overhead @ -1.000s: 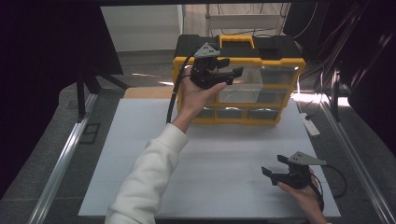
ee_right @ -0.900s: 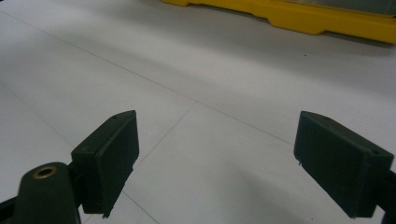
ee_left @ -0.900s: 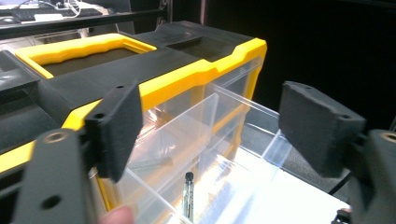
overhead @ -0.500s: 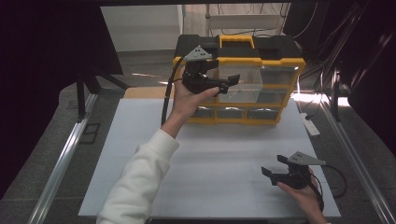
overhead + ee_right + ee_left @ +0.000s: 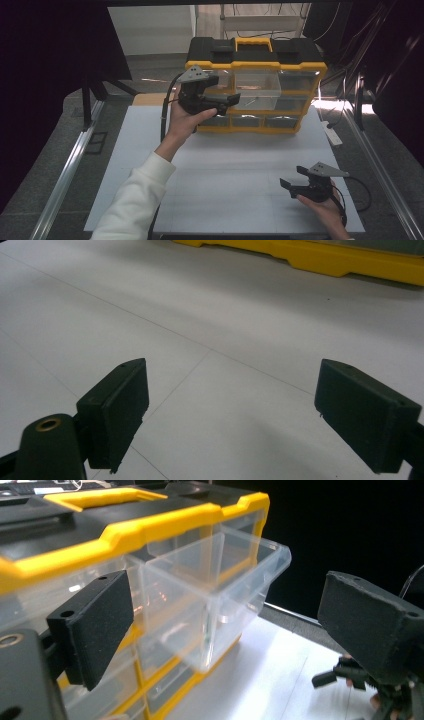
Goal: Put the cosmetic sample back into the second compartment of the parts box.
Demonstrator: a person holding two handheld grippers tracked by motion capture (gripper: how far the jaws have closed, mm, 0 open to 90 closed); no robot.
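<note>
A yellow and black organizer box [image 5: 255, 55] with clear drawers stands at the back of the white table [image 5: 240, 165]. One clear drawer [image 5: 257, 90] in its top row is pulled out, and it looks empty in the left gripper view [image 5: 220, 575]. My left gripper [image 5: 226, 92] hovers at the drawer's left front corner. Its jaws have just been opening and now stand wide, the pads touching nothing [image 5: 230, 610]. My right gripper [image 5: 292, 176] rests low over the near right of the table, open with only bare table between its pads [image 5: 230, 400].
The organizer's yellow base [image 5: 320, 260] runs across the far end of the table. Smaller closed drawers [image 5: 247, 121] sit under the pulled-out one. Metal rails [image 5: 65, 175] flank the table. The right gripper [image 5: 370, 680] is seen far off in the left gripper view.
My left gripper has drawn back leftward and slightly down from the front of the pulled-out drawer, and its jaws have spread apart. The right gripper has stayed where it was.
</note>
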